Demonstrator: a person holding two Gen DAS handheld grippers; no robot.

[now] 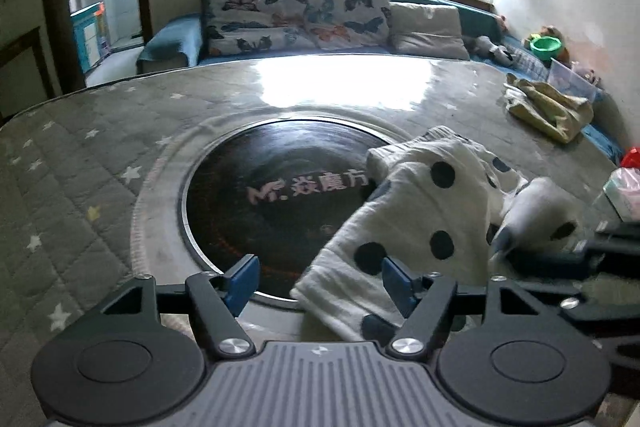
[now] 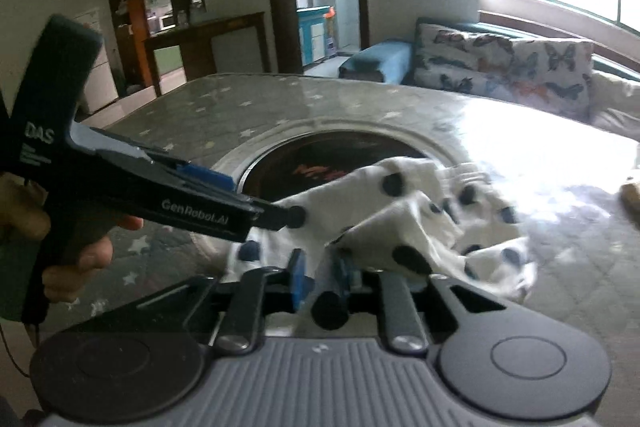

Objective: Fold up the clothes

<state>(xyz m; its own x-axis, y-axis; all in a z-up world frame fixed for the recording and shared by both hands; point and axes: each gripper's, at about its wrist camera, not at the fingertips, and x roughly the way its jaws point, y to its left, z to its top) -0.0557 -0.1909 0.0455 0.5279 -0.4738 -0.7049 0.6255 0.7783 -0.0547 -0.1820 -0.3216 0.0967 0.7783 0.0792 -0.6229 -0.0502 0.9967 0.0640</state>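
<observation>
A: Where's the garment?

B: White polka-dot garment [image 1: 424, 211] lies crumpled at centre-right of the left wrist frame, partly over the dark round glass panel [image 1: 276, 195] set in the star-print quilted table cover [image 1: 80, 155].

A: Left tool?

B: Left gripper [image 1: 320, 281], bottom centre, blue pads spread wide apart, nothing between them; the cloth's near edge sits just beside the right-hand pad.

A: And the right?

B: Right gripper [image 2: 320, 273], lower centre of the right wrist frame, pads drawn close w/ a fold of the dotted cloth pinched between them. A hand [image 2: 76, 251] at left edge grips the other tool's handle.

A: Bkgd?

B: Butterfly-print cushions [image 1: 296, 19] on a blue sofa, upper centre; yellowish cloth [image 1: 548, 107] at right edge.
</observation>
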